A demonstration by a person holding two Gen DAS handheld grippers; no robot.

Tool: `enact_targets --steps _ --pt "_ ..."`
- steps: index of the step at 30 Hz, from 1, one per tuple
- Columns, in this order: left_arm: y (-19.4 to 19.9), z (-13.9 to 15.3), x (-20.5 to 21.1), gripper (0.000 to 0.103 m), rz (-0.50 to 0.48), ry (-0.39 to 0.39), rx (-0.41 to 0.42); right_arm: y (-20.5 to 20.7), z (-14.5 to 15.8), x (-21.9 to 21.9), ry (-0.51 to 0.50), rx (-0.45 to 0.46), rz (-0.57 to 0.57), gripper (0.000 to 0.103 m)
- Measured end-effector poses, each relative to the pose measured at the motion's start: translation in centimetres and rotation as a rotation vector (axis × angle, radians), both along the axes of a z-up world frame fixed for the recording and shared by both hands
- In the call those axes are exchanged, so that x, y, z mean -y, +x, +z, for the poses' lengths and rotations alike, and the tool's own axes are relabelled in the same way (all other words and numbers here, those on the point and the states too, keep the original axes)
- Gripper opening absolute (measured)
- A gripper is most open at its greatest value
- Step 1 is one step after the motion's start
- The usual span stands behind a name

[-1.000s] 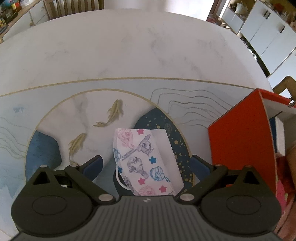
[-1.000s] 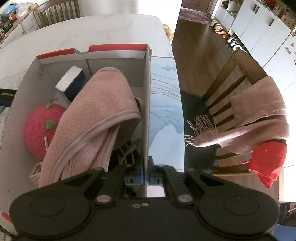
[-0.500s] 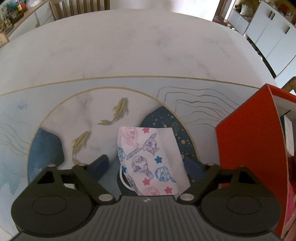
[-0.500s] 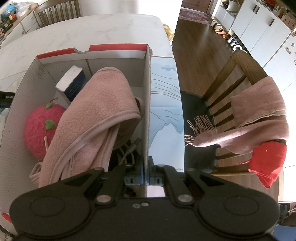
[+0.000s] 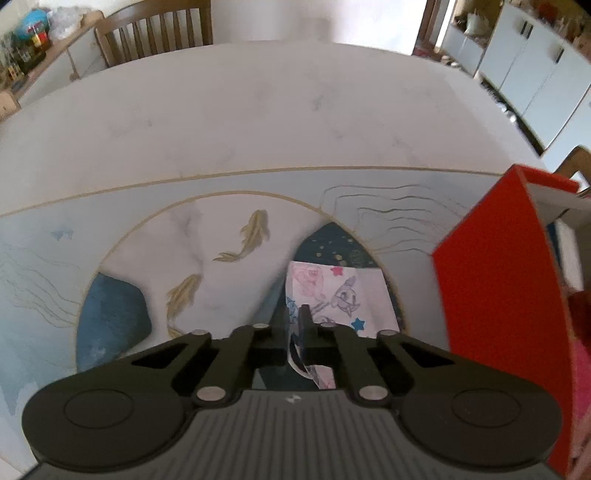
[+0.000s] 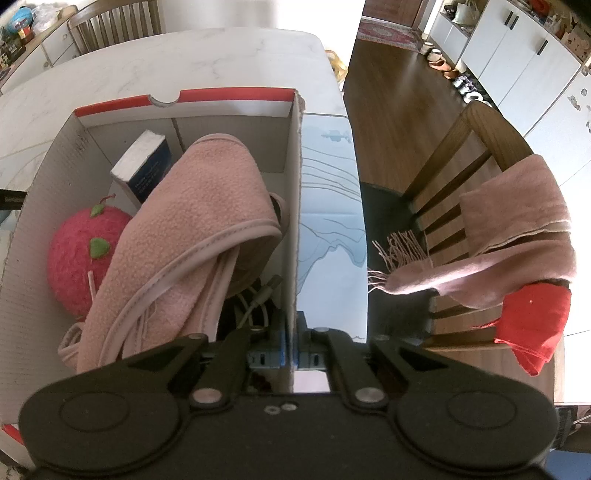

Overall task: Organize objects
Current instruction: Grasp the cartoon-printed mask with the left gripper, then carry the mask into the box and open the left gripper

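Note:
A white face mask (image 5: pixel 343 295) printed with cartoon ponies and stars lies on the fish-pattern table mat (image 5: pixel 147 240). My left gripper (image 5: pixel 301 325) is shut on its near left edge, which is bunched up between the fingers. To the right stands the red cardboard box (image 5: pixel 491 288). In the right wrist view my right gripper (image 6: pixel 291 332) is shut on the box's right wall (image 6: pixel 295 206), with one finger inside and one outside. Inside the box are a pink fleece cloth (image 6: pixel 192 229), a red plush apple (image 6: pixel 77 258), a blue book (image 6: pixel 142 166) and a white cable (image 6: pixel 258 299).
A wooden chair (image 6: pixel 461 177) stands at the table's right edge, draped with a pink fringed scarf (image 6: pixel 517 240) and a red cloth (image 6: pixel 532 325). Another chair (image 5: pixel 155 29) is at the far end of the white marble table (image 5: pixel 258 110). White cabinets (image 5: pixel 535 74) line the wall.
My left gripper's jaws went from wide open around the mask to shut on its near edge, and the mask's edge bunched up. The right gripper and the box stayed still.

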State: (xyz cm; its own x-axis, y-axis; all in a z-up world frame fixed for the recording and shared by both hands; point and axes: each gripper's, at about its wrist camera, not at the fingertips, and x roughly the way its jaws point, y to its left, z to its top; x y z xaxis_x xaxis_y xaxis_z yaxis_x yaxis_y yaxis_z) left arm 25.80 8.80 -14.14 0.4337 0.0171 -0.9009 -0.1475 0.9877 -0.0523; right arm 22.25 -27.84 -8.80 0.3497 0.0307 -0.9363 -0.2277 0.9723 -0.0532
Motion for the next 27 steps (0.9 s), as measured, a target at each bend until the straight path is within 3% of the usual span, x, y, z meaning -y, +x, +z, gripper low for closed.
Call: enact_targets --steps 8,13,16,19,21,22,27 --pt "-2.4 3.1 -1.5 0.000 -0.040 -0.076 0.074 0.0 0.0 0.1 0.002 0.001 0.003 0.003" --pt "-2.3 3.1 -1.5 0.000 -0.079 -0.141 0.010 0.0 0.0 0.0 0.001 -0.001 0.010 0.003" --pt "-2.0 2.3 -1.2 0.004 -0.051 -0.149 -0.024 0.0 0.0 0.0 0.002 0.000 0.011 0.003" --pt "-1.3 1.0 -1.1 0.027 -0.001 -0.177 -0.067 0.0 0.0 0.0 0.001 0.000 0.011 0.003" --pt "-0.9 0.6 -0.9 0.078 0.018 -0.189 -0.073 0.0 0.0 0.0 0.002 0.001 0.011 0.003" --pt "-0.7 0.5 -0.7 0.082 0.018 -0.183 -0.073 0.0 0.0 0.0 0.003 -0.001 0.011 0.003" --pt "0.2 -0.1 0.8 0.082 0.018 -0.100 -0.090 0.0 0.0 0.0 0.004 -0.001 0.013 0.003"
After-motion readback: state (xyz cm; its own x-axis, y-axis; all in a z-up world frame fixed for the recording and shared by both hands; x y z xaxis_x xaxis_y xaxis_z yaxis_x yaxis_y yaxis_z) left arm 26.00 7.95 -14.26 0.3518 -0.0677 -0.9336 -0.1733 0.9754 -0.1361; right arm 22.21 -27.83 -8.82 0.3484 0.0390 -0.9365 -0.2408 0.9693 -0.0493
